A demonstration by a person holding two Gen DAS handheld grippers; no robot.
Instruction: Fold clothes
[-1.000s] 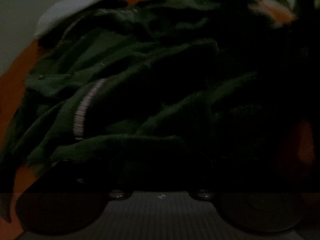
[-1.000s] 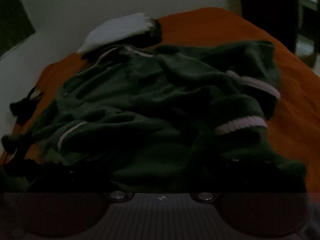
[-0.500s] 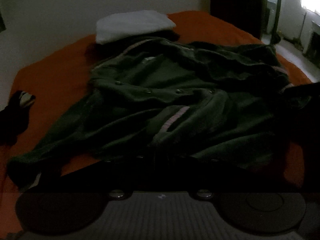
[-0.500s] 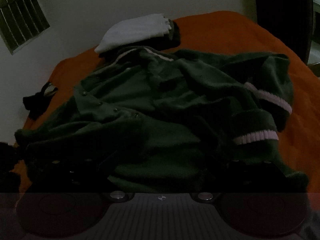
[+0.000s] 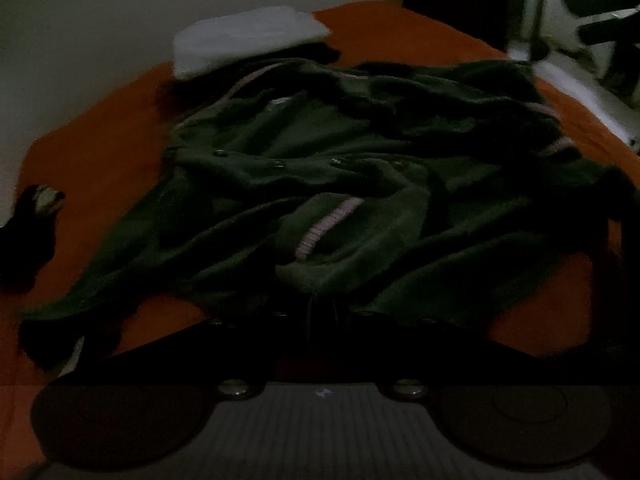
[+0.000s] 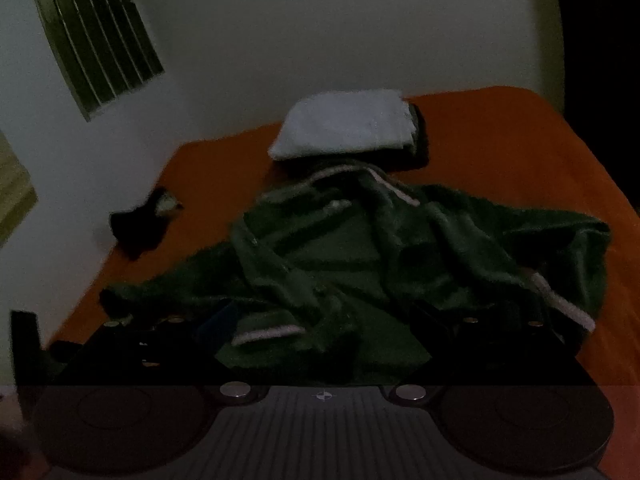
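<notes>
A dark green fleece jacket [image 5: 320,184] with pale pink stripes lies crumpled on an orange bed [image 5: 100,152]; it also shows in the right wrist view [image 6: 360,272]. My left gripper [image 5: 320,316] is shut on the jacket's near hem, the fingers close together around a fold. My right gripper [image 6: 320,332] is open, its fingers wide apart at the near edge of the jacket, with cloth between them. The room is very dark.
A folded white cloth [image 5: 248,40] lies at the head of the bed, also in the right wrist view [image 6: 344,124]. A small dark item [image 5: 28,220] lies at the left edge by the wall [image 6: 144,220]. A louvred window [image 6: 96,36] is on the wall.
Both grippers have pulled back and up from the jacket, so more of the bed shows. The right gripper has risen most and its fingers have let go of the cloth.
</notes>
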